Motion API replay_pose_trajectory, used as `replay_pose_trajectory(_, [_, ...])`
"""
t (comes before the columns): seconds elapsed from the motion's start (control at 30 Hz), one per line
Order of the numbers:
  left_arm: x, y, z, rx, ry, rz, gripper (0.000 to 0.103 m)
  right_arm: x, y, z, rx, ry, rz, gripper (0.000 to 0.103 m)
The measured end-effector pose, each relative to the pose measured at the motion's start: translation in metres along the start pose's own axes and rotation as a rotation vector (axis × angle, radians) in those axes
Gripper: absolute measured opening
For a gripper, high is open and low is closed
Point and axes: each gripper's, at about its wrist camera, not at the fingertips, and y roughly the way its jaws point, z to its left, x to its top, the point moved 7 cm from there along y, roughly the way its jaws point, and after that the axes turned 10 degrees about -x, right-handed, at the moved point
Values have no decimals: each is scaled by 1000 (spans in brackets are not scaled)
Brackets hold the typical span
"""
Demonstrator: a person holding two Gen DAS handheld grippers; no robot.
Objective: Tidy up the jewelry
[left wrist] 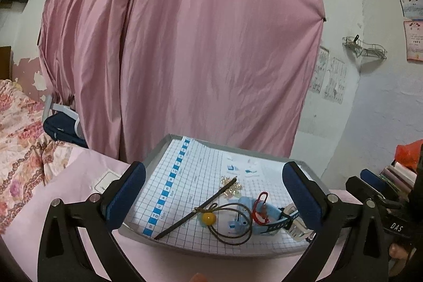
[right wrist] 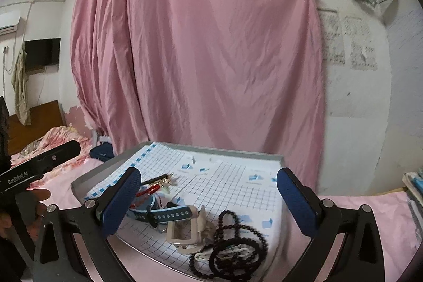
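Jewelry heaped at near edge of grid-lined tray (left wrist: 158, 149): hair tie with yellow bead (left wrist: 208, 218), blue watch (right wrist: 169, 213), black bead strings (right wrist: 238, 242). Left gripper (left wrist: 214, 189) and right gripper (right wrist: 208, 192) hover wide open, empty. Step: approach, judged. Next: pick one piece, avoid snagging neighbours.

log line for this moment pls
left gripper: open, empty | right gripper: open, empty | tray: hair stick, watch, black beads unsorted

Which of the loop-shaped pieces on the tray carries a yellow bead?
The thin brown cord loop in the left wrist view, with the yellow bead at its knot. The red cord loop beside it and the black beaded strand have none.
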Motion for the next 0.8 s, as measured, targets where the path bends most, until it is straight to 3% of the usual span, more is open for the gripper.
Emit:
replay_pose_trajectory(0.37, [15,-29,-7,-38,6,-128,101,7,-27,-5,-36,12,-112,103])
replay_pose_trajectory(0.8, [20,-95,-26,-6,67,-224,101,19,-87,-11,-75,91,-194,103])
